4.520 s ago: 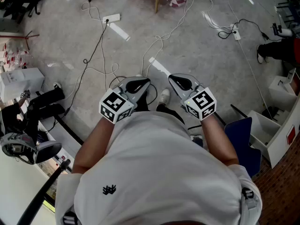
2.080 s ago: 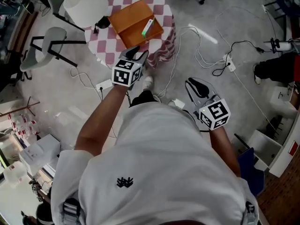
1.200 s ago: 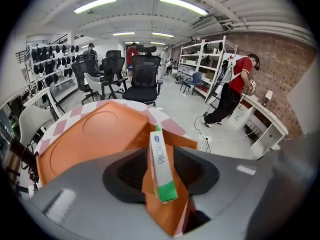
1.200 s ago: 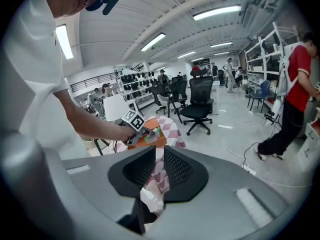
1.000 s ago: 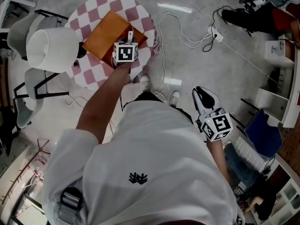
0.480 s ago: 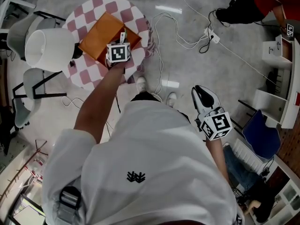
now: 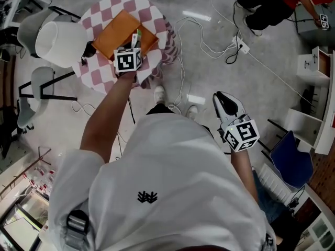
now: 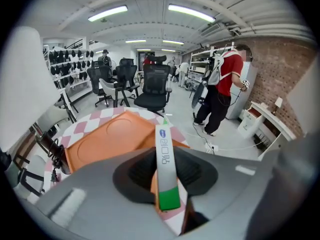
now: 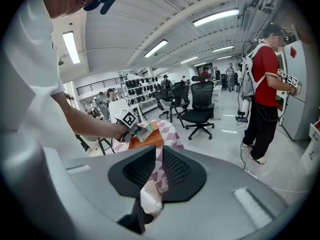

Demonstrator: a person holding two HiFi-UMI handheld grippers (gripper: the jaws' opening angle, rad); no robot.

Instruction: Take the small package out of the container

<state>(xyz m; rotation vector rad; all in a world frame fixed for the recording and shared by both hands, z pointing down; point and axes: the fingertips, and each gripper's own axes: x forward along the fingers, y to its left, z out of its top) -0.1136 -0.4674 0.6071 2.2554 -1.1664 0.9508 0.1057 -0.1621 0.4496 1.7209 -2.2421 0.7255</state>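
Note:
A round table with a pink-checked cloth [image 7: 99, 77] carries a shallow orange container [image 7: 123, 30]. My left gripper [image 7: 135, 45] is stretched out over its near edge, shut on the small package [image 7: 137, 37]. In the left gripper view this long white box with a green end [image 8: 164, 159] stands on edge between the pads, above the container [image 8: 110, 139]. My right gripper [image 7: 225, 102] hangs by my right side over the floor. Its jaws [image 9: 159, 159] are drawn together to a thin slit with nothing between them. It also sees the package [image 9: 145, 130] from afar.
A white lamp shade [image 7: 60, 42] and grey chairs [image 7: 31, 82] stand left of the table. Cables and a power strip [image 7: 236, 41] lie on the floor. A person in red [image 8: 225, 84] stands at the right, black office chairs [image 8: 155, 84] behind. A blue chair [image 7: 293, 156] is beside me.
My left arm has reached from my waist out to the orange container and its jaws have closed on the package. The right gripper has stayed low at my side.

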